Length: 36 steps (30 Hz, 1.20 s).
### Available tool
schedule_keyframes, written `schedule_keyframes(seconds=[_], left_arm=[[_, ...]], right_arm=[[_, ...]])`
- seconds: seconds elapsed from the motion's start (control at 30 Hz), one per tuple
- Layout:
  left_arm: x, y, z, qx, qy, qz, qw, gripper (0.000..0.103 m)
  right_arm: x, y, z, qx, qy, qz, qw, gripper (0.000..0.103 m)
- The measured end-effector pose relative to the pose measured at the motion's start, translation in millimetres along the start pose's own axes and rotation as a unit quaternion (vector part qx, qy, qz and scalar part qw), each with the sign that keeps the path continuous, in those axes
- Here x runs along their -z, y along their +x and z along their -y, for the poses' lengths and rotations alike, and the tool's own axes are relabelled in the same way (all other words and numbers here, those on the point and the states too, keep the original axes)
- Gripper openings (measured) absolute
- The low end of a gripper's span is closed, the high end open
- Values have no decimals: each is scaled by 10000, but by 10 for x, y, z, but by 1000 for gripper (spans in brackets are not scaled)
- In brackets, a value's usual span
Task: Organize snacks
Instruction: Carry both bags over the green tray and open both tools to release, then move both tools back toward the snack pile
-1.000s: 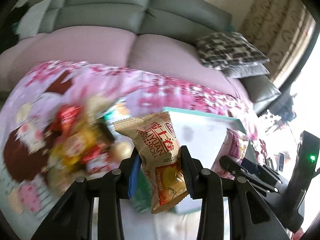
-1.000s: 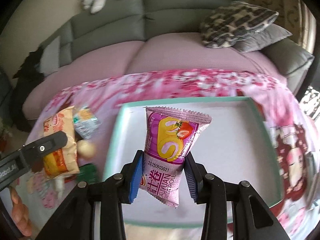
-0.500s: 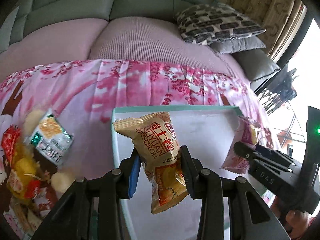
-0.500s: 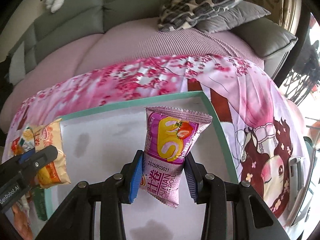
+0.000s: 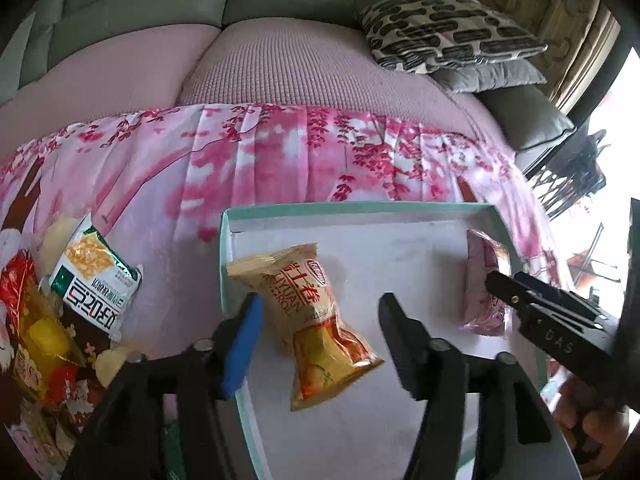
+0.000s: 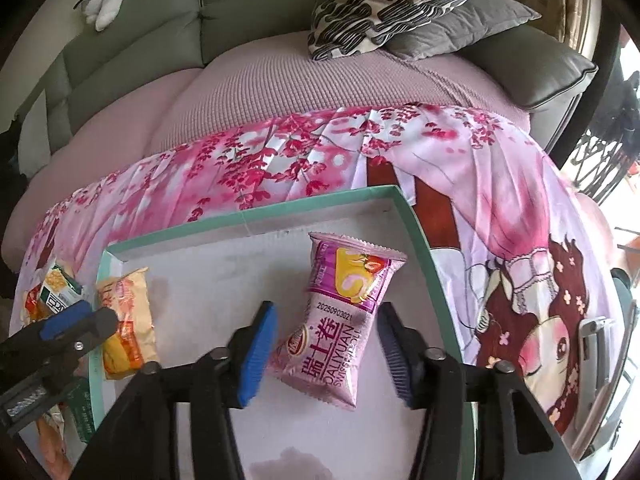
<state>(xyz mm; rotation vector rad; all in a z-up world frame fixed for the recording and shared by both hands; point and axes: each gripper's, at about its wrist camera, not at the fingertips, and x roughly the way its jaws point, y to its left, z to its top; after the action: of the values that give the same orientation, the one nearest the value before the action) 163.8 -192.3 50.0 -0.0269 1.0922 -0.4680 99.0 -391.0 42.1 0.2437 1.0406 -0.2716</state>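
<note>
The jaws of the left gripper (image 5: 320, 320) have just been opening and stand spread, with a yellow pack (image 5: 310, 320) between them but no longer pinched; it lies slanted on the floor of the tray (image 5: 360, 210), near the tray's left wall. The jaws of the right gripper (image 6: 326, 346) have likewise just been opening and stand spread around a pink pack (image 6: 340, 320), which lies in the tray toward its right wall, clear of both pads. Both packs appear to have been let go so that they rest side by side inside the tray, well apart, which suits sorting snacks into it.

In the left view, loose snacks (image 5: 40, 320) are heaped at 9 o'clock, outside the tray on a pink flowered cloth (image 5: 280, 160); a green-and-white pack (image 5: 94, 280) lies on top of them. These are judged to be still waiting. At 3 o'clock the right gripper and the hand (image 5: 592, 420) holding it crowd the tray's right side. A sofa (image 6: 280, 80) with a patterned cushion (image 6: 392, 4) fills 12 o'clock. Nothing blocks the tray floor between the packs.
</note>
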Motion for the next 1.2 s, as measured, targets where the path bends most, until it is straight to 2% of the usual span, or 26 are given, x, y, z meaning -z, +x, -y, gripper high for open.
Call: schedule_keyframes(seconds=[0.1, 0.13, 0.27, 0.43, 0.6, 0.87, 0.97, 1.2], left_arm=[[19, -125, -8, -133, -10, 154, 9998, 69], [24, -159, -16, -161, -20, 196, 9997, 70], [117, -362, -101, -303, -124, 477, 9983, 84], [332, -586, -223, -750, 15, 670, 9949, 88], [495, -805, -338, -1090, 190, 866, 9901, 92], [603, -1140, -696, -1340, -166, 1093, 9848, 92], [620, -1232, -812, -1444, -331, 1204, 9816, 96], [695, -1291, -1085, -1402, -808, 1215, 9793, 96]], right_arm=[[27, -72, 10, 20, 11, 64, 10000, 62], [48, -99, 15, 29, 30, 79, 10000, 67], [188, -209, 7, -10, 129, 139, 9998, 76], [423, -338, -80, -133, 214, 114, 9996, 89], [629, -439, -280, -355, 215, 36, 9991, 97], [811, -525, -625, -539, 179, -76, 9984, 101], [845, -544, -775, -589, 88, -64, 9982, 103], [926, -541, -1114, -782, -194, -109, 9967, 103]])
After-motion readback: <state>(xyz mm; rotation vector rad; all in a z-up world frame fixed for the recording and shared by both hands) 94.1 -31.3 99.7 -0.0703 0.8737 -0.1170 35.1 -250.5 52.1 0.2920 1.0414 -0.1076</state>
